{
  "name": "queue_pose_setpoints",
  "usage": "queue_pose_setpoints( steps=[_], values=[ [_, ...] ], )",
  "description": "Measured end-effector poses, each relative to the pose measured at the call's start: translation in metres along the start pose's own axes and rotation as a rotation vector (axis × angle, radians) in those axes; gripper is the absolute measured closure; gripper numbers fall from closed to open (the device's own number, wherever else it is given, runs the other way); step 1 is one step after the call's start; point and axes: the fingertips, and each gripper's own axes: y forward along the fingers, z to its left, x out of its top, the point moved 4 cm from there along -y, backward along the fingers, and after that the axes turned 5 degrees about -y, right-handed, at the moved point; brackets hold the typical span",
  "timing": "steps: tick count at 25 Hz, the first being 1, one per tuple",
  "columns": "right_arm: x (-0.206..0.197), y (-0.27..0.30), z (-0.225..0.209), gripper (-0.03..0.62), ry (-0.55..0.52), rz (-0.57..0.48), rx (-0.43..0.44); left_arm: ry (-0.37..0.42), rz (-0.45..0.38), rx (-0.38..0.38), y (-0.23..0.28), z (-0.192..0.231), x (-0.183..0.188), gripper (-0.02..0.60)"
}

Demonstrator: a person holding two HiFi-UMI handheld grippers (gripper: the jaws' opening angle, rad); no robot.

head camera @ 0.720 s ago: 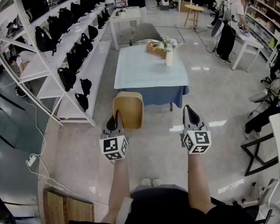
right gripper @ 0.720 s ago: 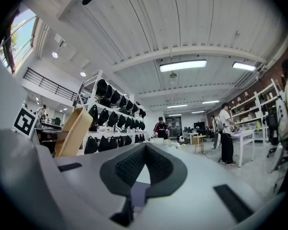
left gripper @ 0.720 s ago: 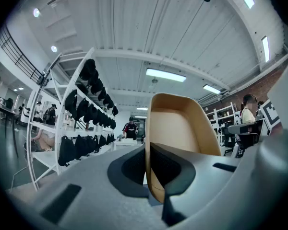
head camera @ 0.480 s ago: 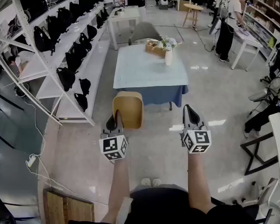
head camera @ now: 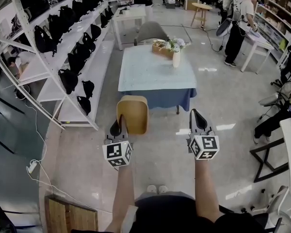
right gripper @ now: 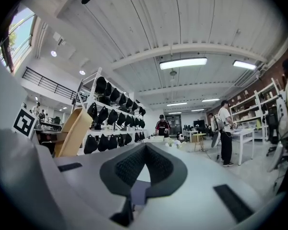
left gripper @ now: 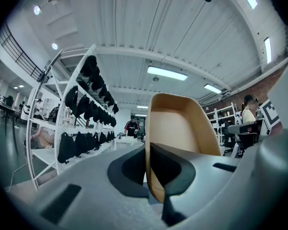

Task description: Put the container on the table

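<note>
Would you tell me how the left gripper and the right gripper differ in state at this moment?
The left gripper is shut on the wall of the tan container; the right gripper is shut with nothing between its jaws. The tan container rises straight ahead of the left gripper, but sits off to the side of the right gripper. Both are held out side by side, short of the table.

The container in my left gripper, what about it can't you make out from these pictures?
- Left gripper view: the jaws of the left gripper cover the lower rim of the container.
- Right gripper view: only its side shows; the body of the right gripper hides its base.
- Head view: too small to tell any surface marks.
</note>
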Motion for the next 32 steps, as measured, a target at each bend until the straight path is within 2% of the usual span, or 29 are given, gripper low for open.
queue_pose_setpoints(
  steps=[23, 32],
  values=[
    [-0.023, 0.056, 0.025, 0.595, 0.028, 0.011, -0.013, -0.003, 0.008, -0.054, 0.053, 0.046, -0.011, 0.574],
    [-0.029, 0.101, 0.010, 0.595, 0.025, 0.006, -0.013, -0.005, 0.005, -0.047, 0.094, 0.060, -0.016, 0.574]
  ],
)
